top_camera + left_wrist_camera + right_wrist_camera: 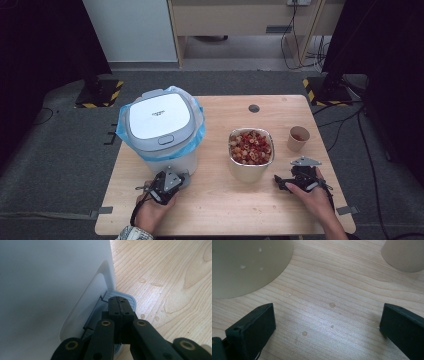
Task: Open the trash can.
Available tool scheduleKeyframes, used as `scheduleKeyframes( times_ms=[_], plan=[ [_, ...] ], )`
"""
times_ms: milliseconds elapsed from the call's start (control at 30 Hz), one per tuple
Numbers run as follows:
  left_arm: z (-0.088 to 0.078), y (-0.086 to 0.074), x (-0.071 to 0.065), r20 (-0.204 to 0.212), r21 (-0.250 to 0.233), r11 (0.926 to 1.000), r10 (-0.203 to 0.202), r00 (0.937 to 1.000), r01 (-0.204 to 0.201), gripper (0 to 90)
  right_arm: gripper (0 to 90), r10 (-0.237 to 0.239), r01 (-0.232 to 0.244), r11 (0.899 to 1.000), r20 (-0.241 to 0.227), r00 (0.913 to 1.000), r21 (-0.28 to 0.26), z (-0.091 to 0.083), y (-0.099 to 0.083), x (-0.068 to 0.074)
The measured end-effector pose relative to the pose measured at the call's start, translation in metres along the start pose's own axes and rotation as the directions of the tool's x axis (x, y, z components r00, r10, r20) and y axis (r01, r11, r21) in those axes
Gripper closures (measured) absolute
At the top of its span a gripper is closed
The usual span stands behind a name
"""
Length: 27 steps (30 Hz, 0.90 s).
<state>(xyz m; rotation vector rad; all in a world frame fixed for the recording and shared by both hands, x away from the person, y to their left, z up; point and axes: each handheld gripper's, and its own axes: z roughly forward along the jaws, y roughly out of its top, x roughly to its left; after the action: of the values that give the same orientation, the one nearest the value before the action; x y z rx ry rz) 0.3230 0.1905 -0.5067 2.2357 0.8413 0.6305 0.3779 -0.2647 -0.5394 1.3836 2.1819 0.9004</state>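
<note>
table [220,210]: light wood; everything I work with stands on it, my two hands at its near edge.
bin [162,127]: white pedal bin with a grey lid and a blue liner [197,131] showing round its rim, on the left half of the table, lid down.
bowl [251,148]: metal, heaped with red and pale food scraps, right of centre, just beside the bin.
cup [298,138]: small paper cup near the right edge, behind my right hand.
left gripper [120,300]: jaws clenched together with nothing between them, tips resting on the pedal [126,299] at the foot of the bin's near side.
right gripper [325,322]: jaws spread wide over bare wood, holding nothing, low between the bowl and the cup.
step in hand: I judge I am about to press the pedal to raise the lid.
next move: I would push the closed tips straight down and keep them there, then bring the open right gripper to the bowl's rim for tipping.
</note>
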Motion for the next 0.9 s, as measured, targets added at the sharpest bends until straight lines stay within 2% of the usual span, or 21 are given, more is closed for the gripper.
scheduleKeyframes(
  times_ms=[333,533,900],
  plan=[
    [0.0036,-0.0013,-0.0012,0.001,0.020,0.9998,0.002,1.0000,-0.002,89.9,0.6,-0.002,0.002,1.000,0.000,1.0000,-0.001,0.0001,-0.0001,-0.0001],
    [0.0091,-0.0020,-0.0029,0.003,0.052,0.9986,0.014,0.9999,-0.015,89.9,0.6,0.000,0.000,1.000,-0.001,1.0000,0.002,-0.0001,0.0001,-0.0001],
    [0.0100,-0.0026,-0.0023,0.005,0.054,0.9984,0.014,0.9999,-0.014,89.9,0.6,-0.002,0.002,1.000,0.001,1.0000,0.000,0.0001,0.0001,0.0000]
  ],
)
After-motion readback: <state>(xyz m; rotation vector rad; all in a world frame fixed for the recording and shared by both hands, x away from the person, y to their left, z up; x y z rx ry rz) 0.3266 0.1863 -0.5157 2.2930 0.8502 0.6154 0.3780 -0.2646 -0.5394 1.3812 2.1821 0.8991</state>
